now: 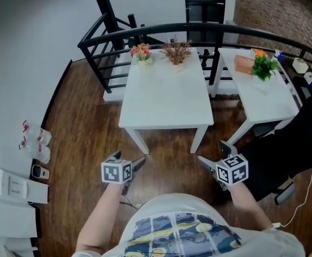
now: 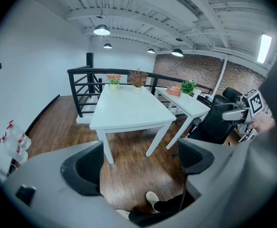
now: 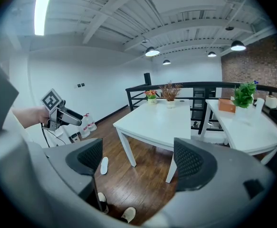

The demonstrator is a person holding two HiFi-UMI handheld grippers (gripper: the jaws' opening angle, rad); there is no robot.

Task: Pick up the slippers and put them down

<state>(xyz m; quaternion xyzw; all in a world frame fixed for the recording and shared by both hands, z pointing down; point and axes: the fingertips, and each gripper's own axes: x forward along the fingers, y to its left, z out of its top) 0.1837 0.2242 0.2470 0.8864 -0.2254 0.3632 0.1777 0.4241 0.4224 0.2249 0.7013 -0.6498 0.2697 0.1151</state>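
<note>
The left gripper (image 1: 128,159) and right gripper (image 1: 212,151) were held above the wooden floor (image 1: 89,127) in front of a white worktop (image 1: 166,98). Both sets of jaws were spread wide with nothing between them. One white slipper (image 3: 104,165) lay flat on the floor near the worktop's leg, untouched and well apart from both grippers.

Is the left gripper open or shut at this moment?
Open. In the left gripper view, the left gripper has its fingers wide apart, with nothing held between them.
</note>
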